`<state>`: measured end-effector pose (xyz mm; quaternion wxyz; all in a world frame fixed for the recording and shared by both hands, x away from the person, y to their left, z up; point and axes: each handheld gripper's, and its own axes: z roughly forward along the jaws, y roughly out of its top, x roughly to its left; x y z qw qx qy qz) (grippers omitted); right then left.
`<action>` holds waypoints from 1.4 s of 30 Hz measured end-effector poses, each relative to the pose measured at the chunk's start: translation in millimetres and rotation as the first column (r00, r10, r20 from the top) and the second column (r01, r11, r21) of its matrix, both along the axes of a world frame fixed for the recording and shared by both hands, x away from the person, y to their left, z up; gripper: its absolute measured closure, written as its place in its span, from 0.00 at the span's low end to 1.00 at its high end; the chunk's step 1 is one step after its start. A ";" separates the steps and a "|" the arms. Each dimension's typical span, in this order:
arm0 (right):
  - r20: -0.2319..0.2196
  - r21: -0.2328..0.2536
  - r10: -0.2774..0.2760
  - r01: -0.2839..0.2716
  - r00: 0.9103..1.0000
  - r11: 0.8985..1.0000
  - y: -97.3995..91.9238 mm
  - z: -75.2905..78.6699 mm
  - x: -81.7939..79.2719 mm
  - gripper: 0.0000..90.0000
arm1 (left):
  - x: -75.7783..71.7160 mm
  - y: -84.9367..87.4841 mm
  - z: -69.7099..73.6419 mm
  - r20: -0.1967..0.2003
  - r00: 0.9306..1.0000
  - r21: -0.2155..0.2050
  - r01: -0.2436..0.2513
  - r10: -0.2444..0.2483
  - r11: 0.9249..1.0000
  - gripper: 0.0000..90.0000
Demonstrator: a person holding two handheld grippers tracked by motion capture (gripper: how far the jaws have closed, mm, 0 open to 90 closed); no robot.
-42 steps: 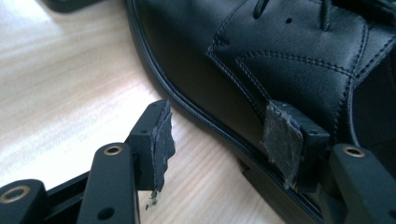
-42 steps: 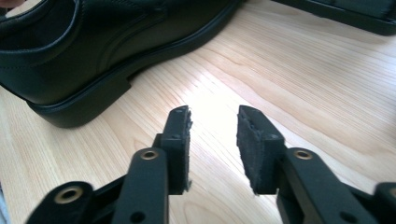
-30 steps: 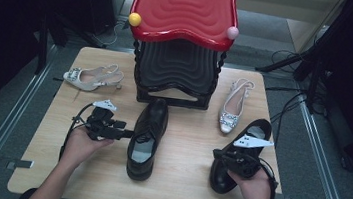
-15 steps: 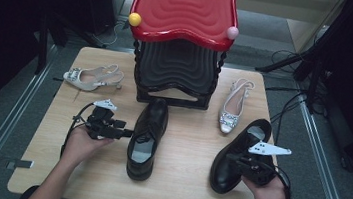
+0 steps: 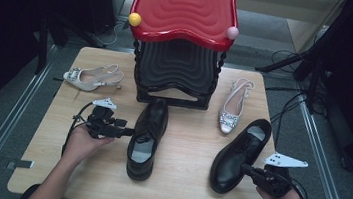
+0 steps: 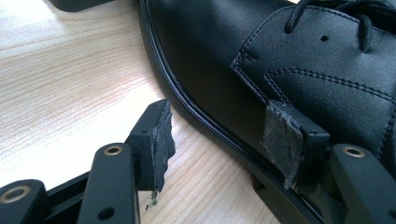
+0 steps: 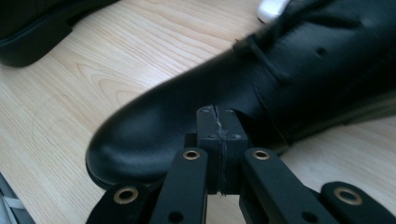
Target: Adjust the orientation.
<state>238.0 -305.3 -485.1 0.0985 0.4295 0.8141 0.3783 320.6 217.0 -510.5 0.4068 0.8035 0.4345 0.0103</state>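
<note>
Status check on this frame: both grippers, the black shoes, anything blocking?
Left gripper open, jaws straddling the side of the middle black shoe. Right gripper shut, empty, at the right black shoe. Shoe rack just behind, nothing blocking.

Lab-like recording room (floor cables (image 5: 290,100), dark stands (image 5: 314,65))

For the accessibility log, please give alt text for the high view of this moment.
Two black lace-up shoes lie on a wooden table: the left claw stands open at the side of the left black shoe, and the shut right claw is at the right black shoe. Behind them stand a red-topped shoe rack and two silver slingback shoes.
</note>
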 end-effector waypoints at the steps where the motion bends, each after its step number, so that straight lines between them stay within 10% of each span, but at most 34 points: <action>1: -0.005 -0.001 0.001 -0.001 1.000 1.000 -1.6 -1.4 0.2 1.00 | 0.0 -0.1 0.1 0.000 1.000 0.000 0.000 0.000 1.000 0.47; 42: -0.011 0.066 0.108 -0.107 0.994 0.992 57.9 -11.7 38.1 1.00 | -4.7 -0.5 3.3 0.012 1.000 0.030 0.006 -0.006 1.000 0.47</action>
